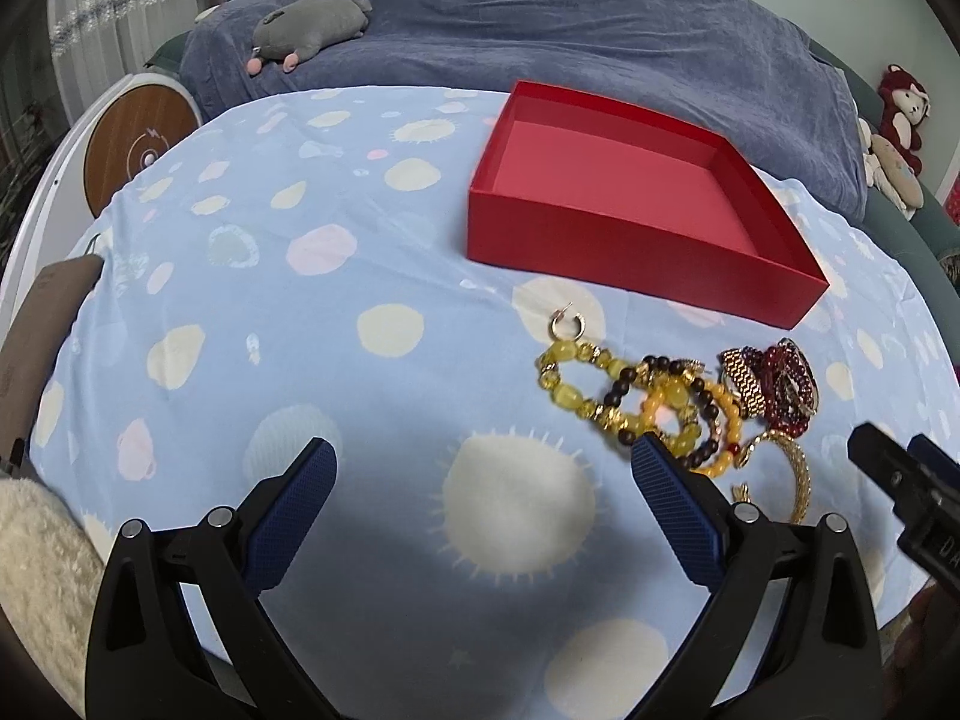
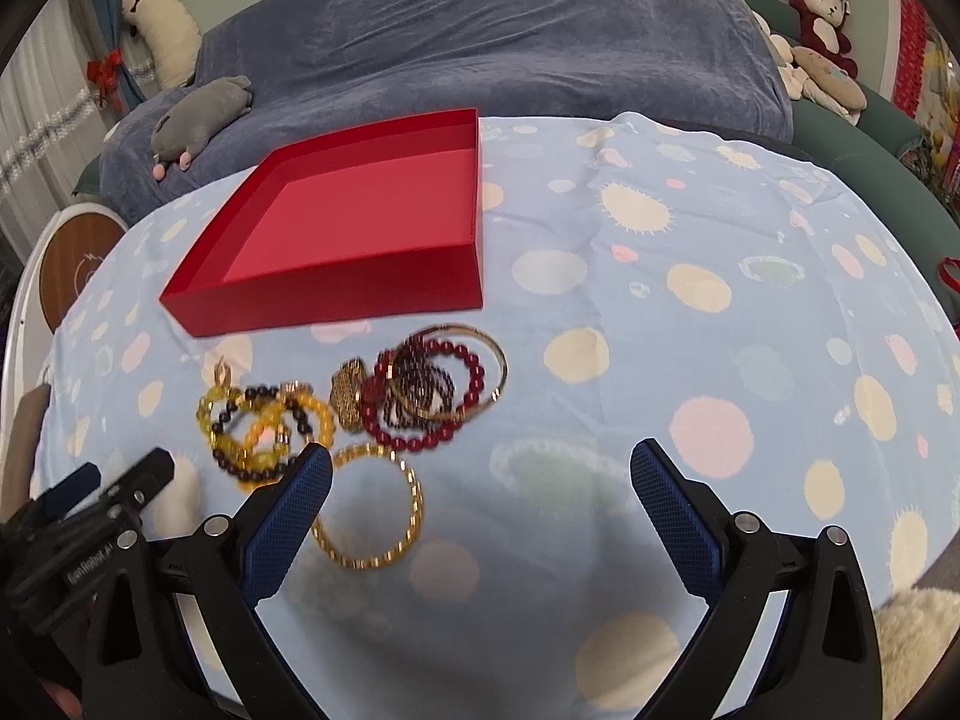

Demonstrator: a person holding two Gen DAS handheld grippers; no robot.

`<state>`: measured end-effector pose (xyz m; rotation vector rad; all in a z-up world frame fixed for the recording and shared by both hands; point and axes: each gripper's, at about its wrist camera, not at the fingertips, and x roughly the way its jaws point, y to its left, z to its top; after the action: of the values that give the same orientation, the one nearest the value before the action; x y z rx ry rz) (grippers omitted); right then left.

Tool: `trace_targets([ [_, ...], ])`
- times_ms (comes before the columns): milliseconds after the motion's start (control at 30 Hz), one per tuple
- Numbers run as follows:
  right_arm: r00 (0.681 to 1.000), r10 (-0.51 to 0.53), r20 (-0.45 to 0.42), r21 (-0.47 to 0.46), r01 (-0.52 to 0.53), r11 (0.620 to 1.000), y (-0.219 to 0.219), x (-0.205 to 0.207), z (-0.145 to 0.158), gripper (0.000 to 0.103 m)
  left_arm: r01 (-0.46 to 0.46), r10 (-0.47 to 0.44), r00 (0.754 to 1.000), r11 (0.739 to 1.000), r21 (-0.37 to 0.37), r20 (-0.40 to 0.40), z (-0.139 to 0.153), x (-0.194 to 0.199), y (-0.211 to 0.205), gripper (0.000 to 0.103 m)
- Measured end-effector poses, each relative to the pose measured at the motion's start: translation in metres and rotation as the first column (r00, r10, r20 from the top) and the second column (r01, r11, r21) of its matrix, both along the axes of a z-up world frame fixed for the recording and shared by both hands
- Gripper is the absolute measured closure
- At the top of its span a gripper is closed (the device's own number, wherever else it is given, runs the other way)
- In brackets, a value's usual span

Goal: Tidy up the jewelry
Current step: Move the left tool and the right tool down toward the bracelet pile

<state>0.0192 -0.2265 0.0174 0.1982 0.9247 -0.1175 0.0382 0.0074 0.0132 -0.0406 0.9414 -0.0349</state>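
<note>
An empty red box (image 1: 630, 234) (image 2: 360, 282) sits on the blue spotted cloth (image 1: 300, 312) (image 2: 690, 330). In front of it lies a heap of jewelry: yellow and dark bead bracelets (image 1: 636, 402) (image 2: 264, 420), dark red bead bracelets (image 1: 786, 384) (image 2: 426, 396), a gold chain bracelet (image 2: 372, 504) (image 1: 798, 480) and a small hoop earring (image 1: 567, 324). My left gripper (image 1: 483, 474) is open and empty, left of the heap. My right gripper (image 2: 480, 474) is open and empty, just right of the gold chain bracelet. Each gripper shows in the other's view (image 1: 900, 492) (image 2: 102, 510).
A sofa under a blue blanket (image 1: 540, 18) (image 2: 480, 30) runs behind the table, with a grey plush toy (image 1: 312, 24) (image 2: 198, 114) and red plush toys (image 1: 900, 114) (image 2: 822, 18). A round wooden disc (image 1: 138, 144) stands at the left.
</note>
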Motion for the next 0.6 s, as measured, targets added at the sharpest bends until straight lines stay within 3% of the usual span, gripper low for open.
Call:
trace_targets([
  [467,0.996,0.048,-0.072,0.053,-0.044,0.998,0.004,0.063,-0.031,0.025,0.035,-0.036,0.999,0.999,-0.030,-0.024,-0.005,0.022,-0.012,0.009],
  [600,0.996,0.049,-0.075,0.098,-0.042,0.994,-0.001,0.064,-0.037,0.038,0.043,-0.044,0.998,0.998,-0.046,-0.033,-0.007,0.025,-0.013,0.011],
])
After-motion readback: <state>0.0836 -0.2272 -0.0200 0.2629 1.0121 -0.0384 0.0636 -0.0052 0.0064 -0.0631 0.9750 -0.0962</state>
